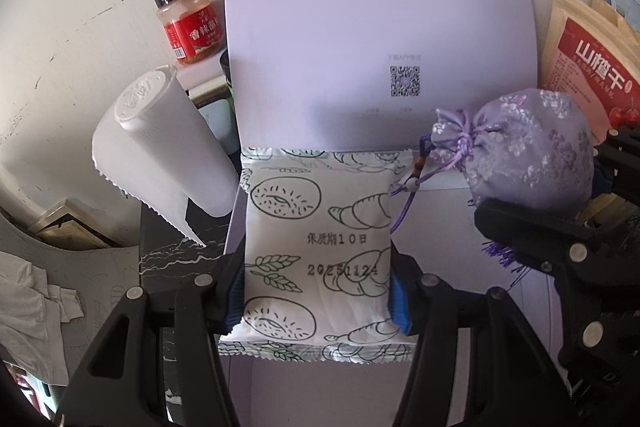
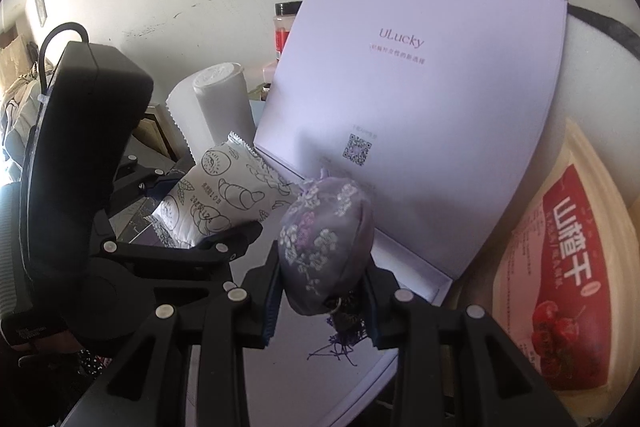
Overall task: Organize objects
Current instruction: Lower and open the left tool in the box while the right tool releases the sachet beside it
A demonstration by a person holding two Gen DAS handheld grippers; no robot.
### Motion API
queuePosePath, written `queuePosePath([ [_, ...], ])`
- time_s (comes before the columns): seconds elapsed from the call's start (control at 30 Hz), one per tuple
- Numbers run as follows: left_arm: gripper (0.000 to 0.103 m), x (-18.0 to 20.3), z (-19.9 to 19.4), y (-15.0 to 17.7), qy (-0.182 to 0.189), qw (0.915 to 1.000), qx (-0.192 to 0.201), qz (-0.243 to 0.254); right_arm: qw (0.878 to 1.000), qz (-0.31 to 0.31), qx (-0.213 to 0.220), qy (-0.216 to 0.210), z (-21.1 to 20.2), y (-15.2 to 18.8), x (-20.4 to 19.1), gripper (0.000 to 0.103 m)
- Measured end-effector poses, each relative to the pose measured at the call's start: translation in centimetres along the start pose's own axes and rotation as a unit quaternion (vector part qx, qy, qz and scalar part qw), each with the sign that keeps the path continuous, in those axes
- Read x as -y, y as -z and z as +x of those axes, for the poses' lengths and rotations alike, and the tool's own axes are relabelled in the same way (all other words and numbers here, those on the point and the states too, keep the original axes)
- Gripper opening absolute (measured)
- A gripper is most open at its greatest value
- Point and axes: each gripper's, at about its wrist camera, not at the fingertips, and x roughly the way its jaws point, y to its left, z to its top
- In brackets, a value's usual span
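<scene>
Left tongs (image 1: 318,291): clamped on a white snack packet (image 1: 318,247) printed with outline drawings of bread and croissants and a stamped date; blue pads pressed against both long edges, packet held flat above the open white box (image 1: 460,195). Same packet visible in the right wrist view (image 2: 216,195), tilted, beside the box's near-left corner.

Right tongs (image 2: 320,301): closed on a lavender brocade sachet (image 2: 326,239) with floral embroidery; drawstring neck pointing away, purple tassel (image 2: 340,343) hanging below the jaws over the box interior. In the left wrist view, sachet (image 1: 532,151) to the right of the packet, cord and beads (image 1: 412,183) trailing toward it, the two apart.

Box lid (image 1: 380,27): raised upright behind both items, marked "ULucky" with a QR code (image 1: 405,81).

Left of the box: roll of paper towel (image 1: 160,151) lying tilted on the dark marbled bench (image 1: 168,259); behind it, a jar with red label and black cap (image 1: 188,23) against the white wall.

Right of the box: kraft pouch with red label and cherry-like fruit picture (image 2: 568,275), leaning.

Far left, lower corner of the left wrist view: crumpled white cloth (image 1: 36,303).
</scene>
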Motion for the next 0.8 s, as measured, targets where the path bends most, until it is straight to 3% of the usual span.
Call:
queuePosePath([
  [0.2,0.055,-0.2,0.8,0.2,0.005,0.9998,-0.016,-0.013,1.000,0.007,-0.011,0.005,0.9,-0.1,0.2,0.034],
  [0.27,0.055,-0.3,0.8,0.3,0.004,0.9995,-0.023,-0.019,1.000,0.008,-0.014,0.012,1.0,-0.1,0.2,0.040],
  [0.33,0.056,-0.5,0.7,0.3,0.000,0.9993,-0.029,-0.024,1.000,0.011,-0.012,0.025,0.9,-0.1,0.3,0.054],
  [0.4,0.057,-0.7,0.4,0.2,-0.003,0.9993,-0.026,-0.026,0.999,0.013,-0.008,0.031,0.6,-0.1,0.5,0.061],
  [0.57,0.065,-1.1,-2.3,-0.2,-0.023,0.9993,0.007,-0.028,0.999,0.022,-0.005,0.039,-0.2,-0.4,0.6,0.062],
  [0.8,0.066,-1.4,-6.0,-0.3,-0.043,0.9982,0.032,-0.026,0.999,0.019,0.010,0.045,-3.1,0.1,0.2,0.062],
])
